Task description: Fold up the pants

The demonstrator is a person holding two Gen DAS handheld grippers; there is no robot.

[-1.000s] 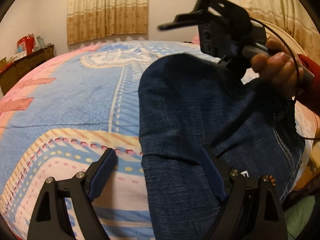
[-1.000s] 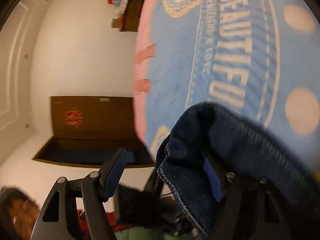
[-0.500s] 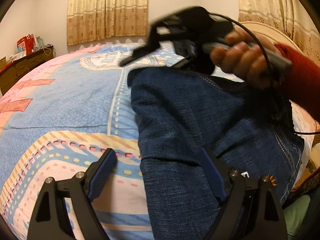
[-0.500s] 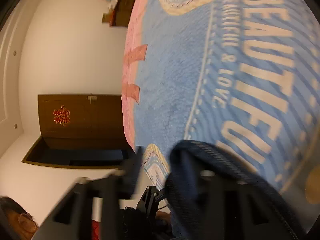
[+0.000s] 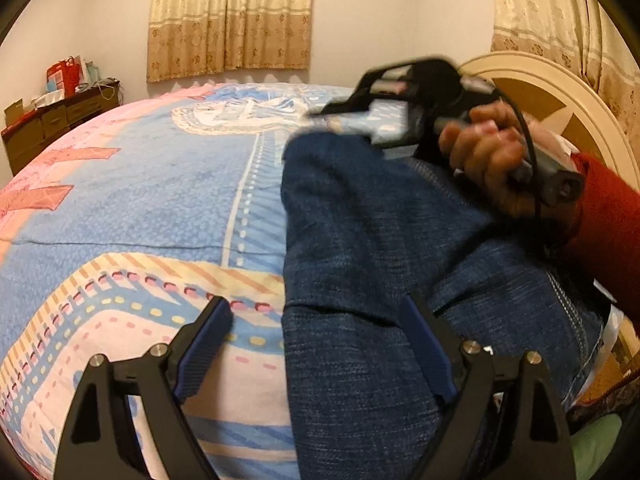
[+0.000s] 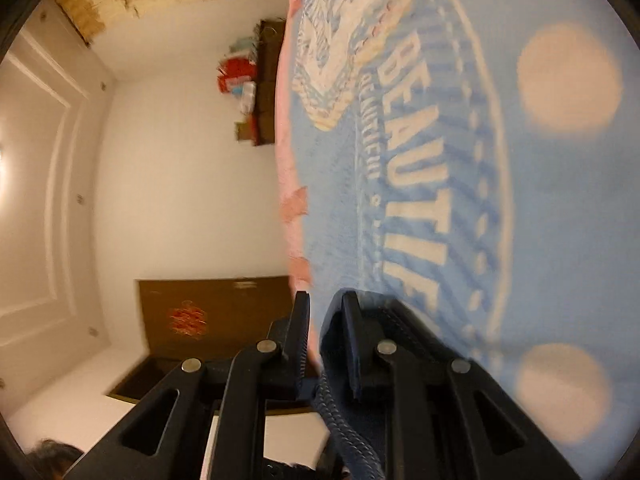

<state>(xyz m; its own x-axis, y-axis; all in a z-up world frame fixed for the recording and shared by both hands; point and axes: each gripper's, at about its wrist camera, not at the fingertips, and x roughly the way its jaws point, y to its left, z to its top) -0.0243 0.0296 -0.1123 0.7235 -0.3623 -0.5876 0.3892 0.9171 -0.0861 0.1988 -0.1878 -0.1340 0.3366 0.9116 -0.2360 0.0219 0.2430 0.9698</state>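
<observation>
The pants (image 5: 360,248) lie folded on the bed (image 5: 152,200), their left edge straight, with open blanket to the left. The left gripper (image 5: 316,344) holds its jaws spread over that edge. The right gripper (image 6: 324,320) jaws have just closed, pinching a denim hem.

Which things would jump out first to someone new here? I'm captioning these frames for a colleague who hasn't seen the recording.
The dark blue jeans lie folded over on the right side of a bed with a blue and pink cartoon blanket. At their far edge a hand in a red sleeve holds the right hand-held gripper, whose jaws have just closed on a denim hem. The left hand-held gripper hangs open over the near edge.
</observation>
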